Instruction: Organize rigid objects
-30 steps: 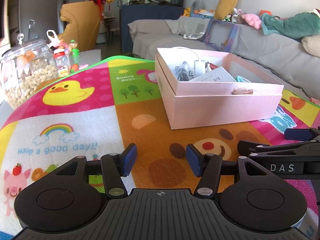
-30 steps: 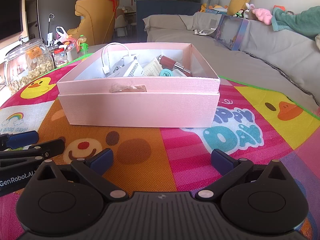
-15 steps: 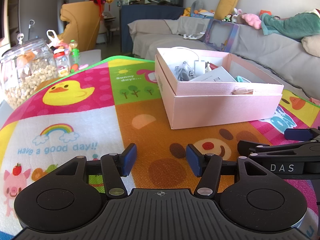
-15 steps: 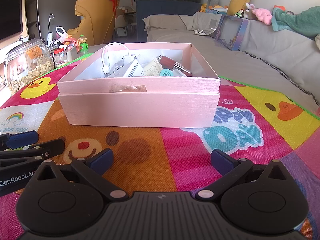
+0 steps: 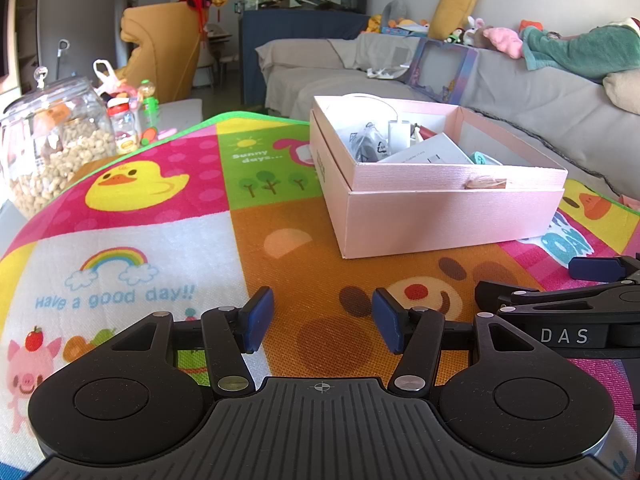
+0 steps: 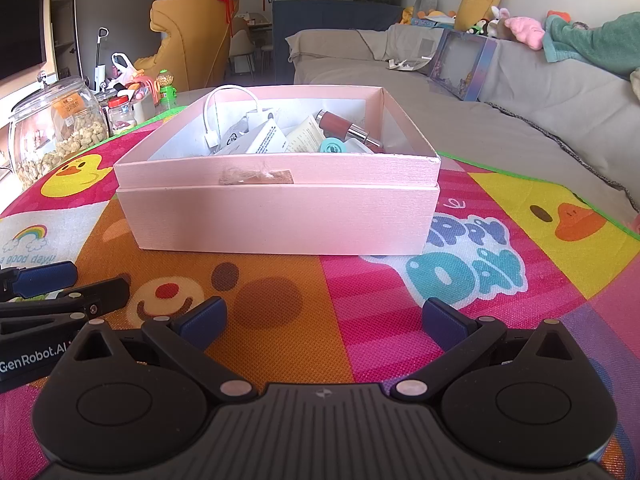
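A pink cardboard box (image 6: pixel 280 216) (image 5: pixel 444 220) stands open on a colourful cartoon play mat (image 6: pixel 500 272). Inside lie a white cable with adapter (image 6: pixel 216 120), white paper packets (image 6: pixel 264 140), a reddish lipstick tube (image 6: pixel 340 126) and a teal round piece (image 6: pixel 330 146). My left gripper (image 5: pixel 322 320) rests low over the mat, short of the box's near left corner, open with nothing between its blue pads. My right gripper (image 6: pixel 324 320) sits in front of the box, open wide and empty. Each gripper's side shows in the other's view.
A glass jar of nuts (image 5: pixel 52 144) and small bottles (image 5: pixel 124 124) stand at the mat's far left edge. A grey sofa (image 6: pixel 520 112) with toys, a framed box (image 6: pixel 460 64) and a yellow armchair (image 5: pixel 164 48) lie beyond the mat.
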